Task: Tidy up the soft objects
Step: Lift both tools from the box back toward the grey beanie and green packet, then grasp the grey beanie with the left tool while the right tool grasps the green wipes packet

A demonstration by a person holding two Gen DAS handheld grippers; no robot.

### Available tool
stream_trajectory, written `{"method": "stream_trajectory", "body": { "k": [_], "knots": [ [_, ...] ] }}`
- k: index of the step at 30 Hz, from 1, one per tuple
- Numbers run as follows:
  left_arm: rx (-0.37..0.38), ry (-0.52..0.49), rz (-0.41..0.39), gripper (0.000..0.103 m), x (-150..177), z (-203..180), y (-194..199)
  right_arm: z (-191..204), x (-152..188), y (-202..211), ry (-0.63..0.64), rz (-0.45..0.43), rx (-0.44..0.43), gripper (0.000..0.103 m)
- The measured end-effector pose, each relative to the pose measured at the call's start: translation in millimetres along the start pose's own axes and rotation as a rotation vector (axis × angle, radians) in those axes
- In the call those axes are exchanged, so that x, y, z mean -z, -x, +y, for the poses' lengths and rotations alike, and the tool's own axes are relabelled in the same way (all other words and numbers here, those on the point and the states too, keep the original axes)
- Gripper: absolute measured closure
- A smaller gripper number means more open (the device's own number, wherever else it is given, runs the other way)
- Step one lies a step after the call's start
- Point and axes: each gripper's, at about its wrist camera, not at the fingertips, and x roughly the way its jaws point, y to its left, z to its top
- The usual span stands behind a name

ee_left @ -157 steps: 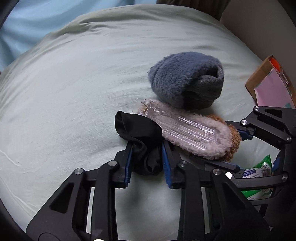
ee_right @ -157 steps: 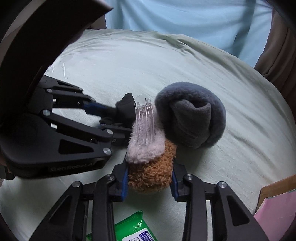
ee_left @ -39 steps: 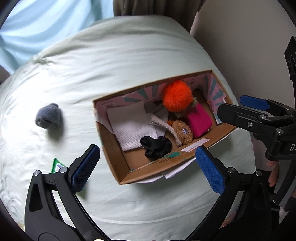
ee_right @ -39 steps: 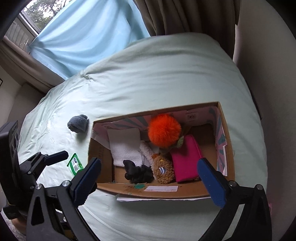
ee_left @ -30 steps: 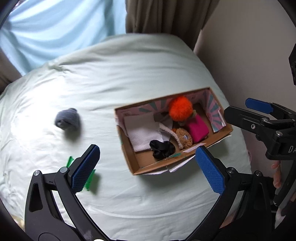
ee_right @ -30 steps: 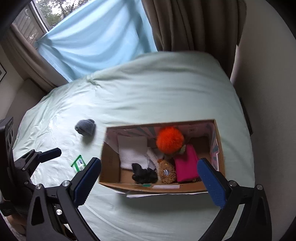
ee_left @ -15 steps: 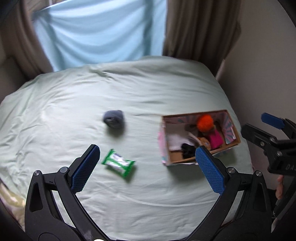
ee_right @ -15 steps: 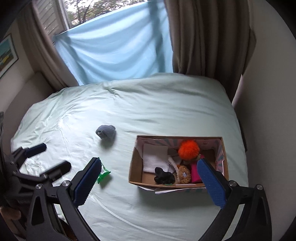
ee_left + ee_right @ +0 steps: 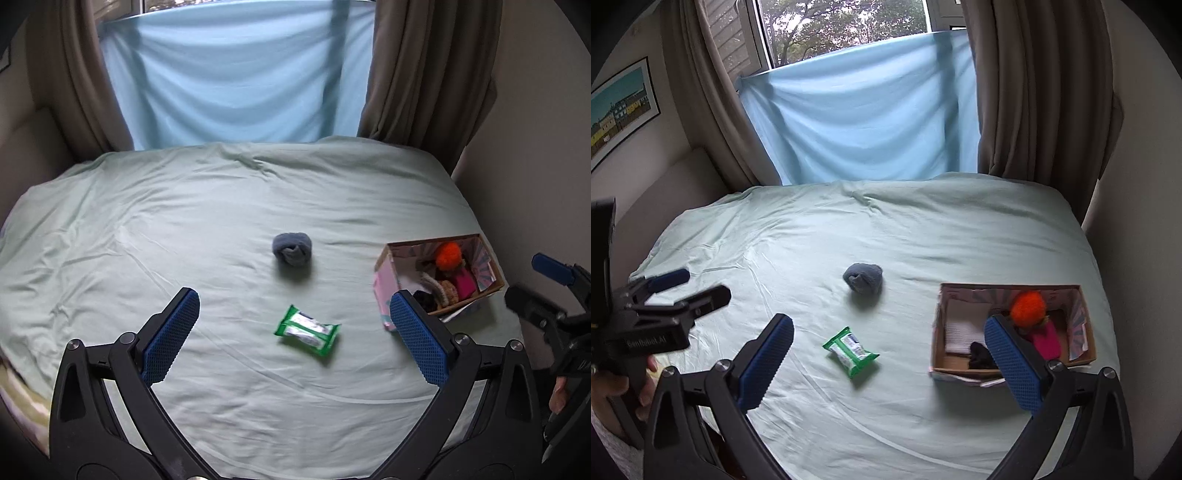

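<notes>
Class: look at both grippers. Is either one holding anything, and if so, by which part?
Nothing is held. The left gripper and right gripper are both open and empty above the bed.

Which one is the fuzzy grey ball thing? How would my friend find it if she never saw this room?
Start at the big pale green bed under the window. Near its middle lies the grey rolled sock, alone on the sheet, with the cardboard box off to one side and the green wipes packet nearer the camera. It is the only round, fuzzy, blue-grey lump; the packet is flat, shiny and green.
</notes>
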Motion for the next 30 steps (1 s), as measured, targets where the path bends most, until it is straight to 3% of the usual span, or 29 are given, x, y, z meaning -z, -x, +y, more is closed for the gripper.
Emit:
{"method": "stream_trajectory", "body": {
  "k": [7, 15, 23, 30],
  "knots": [
    [0.058, -0.043, 0.020, 0.000, -11.4, 49.5, -26.2, 42.7, 8.3, -40.6, -0.029, 0.046, 0.037, 0.000],
    [0.128, -0.104, 0.079, 0.000, -30.0, 94.5, -91.0, 75.0, 19.3, -101.8, -0.017, 0.080, 0.071, 0.000],
    [0.207, -0.148, 0.149, 0.000, -46.0, 98.5, -178.8, 86.0, 25.1, -167.8, 0.027, 0.133, 0.056, 0.000],
    [0.278, -0.190, 0.191, 0.000, -54.3, 75.9, -250.5, 82.5, 36.2, -230.2, 0.099, 0.213, 0.017, 0.000]
  ]
}}
